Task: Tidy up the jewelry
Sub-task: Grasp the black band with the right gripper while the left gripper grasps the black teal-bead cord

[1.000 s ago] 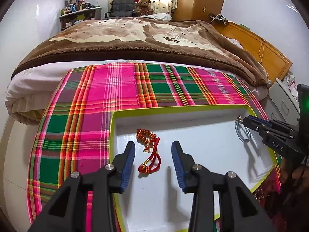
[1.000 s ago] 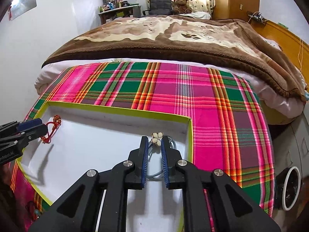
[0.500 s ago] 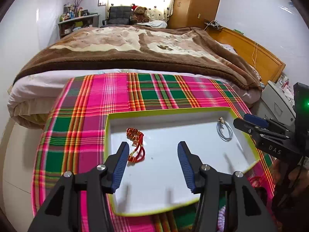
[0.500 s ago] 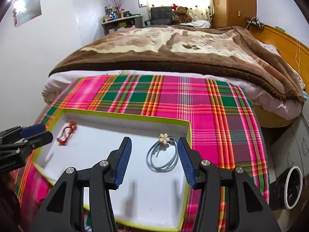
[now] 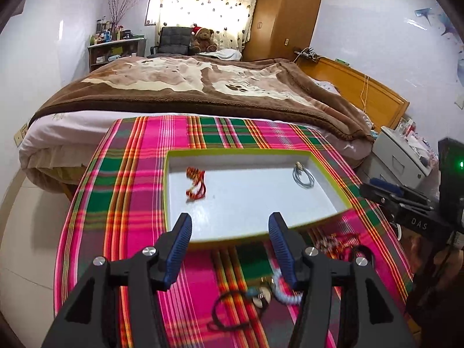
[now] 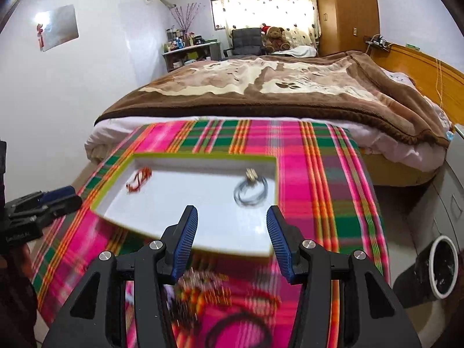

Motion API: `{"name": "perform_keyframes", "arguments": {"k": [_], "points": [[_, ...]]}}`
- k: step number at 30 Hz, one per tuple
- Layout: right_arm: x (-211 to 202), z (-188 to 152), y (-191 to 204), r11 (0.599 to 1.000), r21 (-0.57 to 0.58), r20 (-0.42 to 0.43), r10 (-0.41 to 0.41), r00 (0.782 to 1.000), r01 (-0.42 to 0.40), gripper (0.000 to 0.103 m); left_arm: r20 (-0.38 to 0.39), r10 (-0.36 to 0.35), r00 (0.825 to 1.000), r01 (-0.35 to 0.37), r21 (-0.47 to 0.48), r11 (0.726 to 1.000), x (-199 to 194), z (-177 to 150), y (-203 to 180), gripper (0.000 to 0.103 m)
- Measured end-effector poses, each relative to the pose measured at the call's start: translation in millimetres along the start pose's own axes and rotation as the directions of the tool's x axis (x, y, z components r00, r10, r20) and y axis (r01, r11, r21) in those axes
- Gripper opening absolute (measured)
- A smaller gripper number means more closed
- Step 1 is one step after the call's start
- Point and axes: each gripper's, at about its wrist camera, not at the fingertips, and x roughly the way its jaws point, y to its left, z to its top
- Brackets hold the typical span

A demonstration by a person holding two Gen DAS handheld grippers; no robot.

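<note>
- Loose pile of beaded jewelry (image 5: 336,242) lies on the plaid-covered surface (image 5: 121,191), near side of the white green-rimmed tray (image 5: 327,168).
- Right gripper (image 6: 232,240) is nearer the pile; left gripper (image 5: 230,246) hovers above the black cord loop (image 5: 229,310); both fingers spread, empty; left's opening.

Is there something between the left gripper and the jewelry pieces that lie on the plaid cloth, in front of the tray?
Nothing visible. The left gripper is opening with nothing between its fingers, and the loose jewelry lies directly below it.
</note>
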Motion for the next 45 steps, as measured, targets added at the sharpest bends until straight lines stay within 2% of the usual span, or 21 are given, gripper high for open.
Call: {"name": "perform_keyframes", "arguments": {"k": [7, 9, 13, 15, 22, 30, 31, 33, 34, 40, 45], "points": [[-21, -43, -10, 0.998, 0.014, -0.041, -0.062, 0.997, 0.063, 0.050, 0.002, 0.002, 1.000, -0.002, -0.013, 1.000, -13, -31, 3, 0.057], [-24, -52, -14, 0.997, 0.038, -0.055, -0.072, 0.996, 0.074, 0.050, 0.001, -0.021, 1.000, 0.021, -0.028, 0.999, -14, -38, 6, 0.057], [-18, -67, -20, 0.993, 0.065, -0.094, -0.097, 0.991, 0.103, 0.050, -0.018, -0.022, 1.000, 0.021, -0.056, 0.998, -15, -50, 9, 0.057], [-13, -73, -23, 0.994, 0.064, -0.114, -0.081, 0.990, 0.089, 0.050, -0.027, -0.027, 0.999, 0.025, -0.068, 0.997, -16, -56, 11, 0.057], [10, -81, -26, 0.994, 0.000, -0.200, -0.104, 0.974, 0.106, 0.050, -0.047, -0.012, 0.999, 0.008, -0.083, 0.997, -17, -69, 16, 0.057], [14, -83, -21, 0.993, -0.030, -0.206, -0.116, 0.972, 0.112, 0.050, -0.052, -0.009, 0.999, 0.004, -0.089, 0.996, -18, -74, 22, 0.057], [14, -84, -21, 0.993, -0.033, -0.202, -0.114, 0.973, 0.110, 0.047, -0.052, -0.010, 0.999, 0.005, -0.089, 0.996, -18, -74, 22, 0.057], [12, -85, -19, 0.994, -0.034, -0.192, -0.111, 0.975, 0.107, 0.023, -0.059, -0.002, 0.998, -0.003, -0.095, 0.995, -16, -75, 25, 0.057], [12, -84, -19, 0.995, -0.029, -0.192, -0.103, 0.976, 0.099, 0.018, -0.059, -0.001, 0.998, -0.005, -0.097, 0.995, -16, -75, 26, 0.057], [5, -85, -24, 0.996, 0.000, -0.171, -0.085, 0.981, 0.086, 0.013, -0.080, -0.001, 0.997, -0.005, -0.075, 0.997, -12, -76, 24, 0.057], [-11, -83, -34, 0.994, 0.062, -0.128, -0.085, 0.988, 0.094, 0.007, -0.093, -0.051, 0.994, 0.049, -0.022, 0.999, -8, -75, 6, 0.057]]}}
